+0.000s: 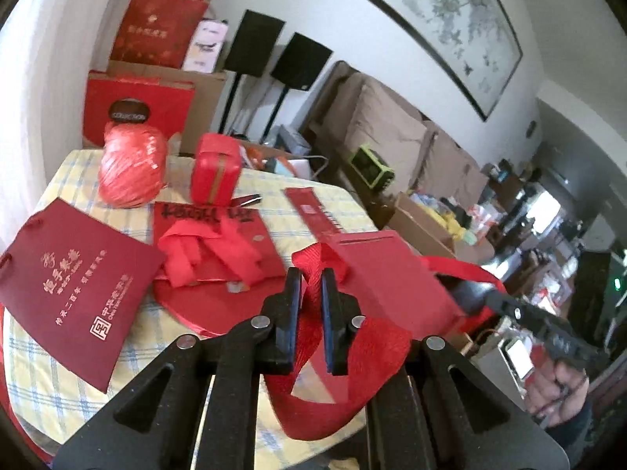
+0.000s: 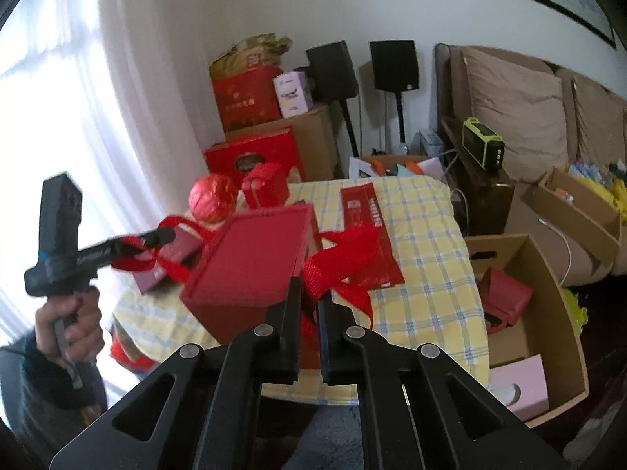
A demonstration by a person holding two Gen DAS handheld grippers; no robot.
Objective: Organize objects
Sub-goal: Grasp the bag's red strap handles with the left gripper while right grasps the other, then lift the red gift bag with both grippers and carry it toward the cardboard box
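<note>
Grippers: our left gripper [image 1: 311, 282] and right gripper [image 2: 309, 293] each have fingers clamped on a ribbon handle [image 1: 313, 293] of the red gift bag [image 2: 250, 258], which hangs above the table [image 2: 431, 274]. We judge this the carrying step; next, it likely goes to the cardboard box [image 2: 548, 274] at 4 o'clock.

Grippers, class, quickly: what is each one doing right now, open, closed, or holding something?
Left gripper: closed on a red ribbon handle of the red box.
Right gripper: closed on the other red ribbon handle.
</note>
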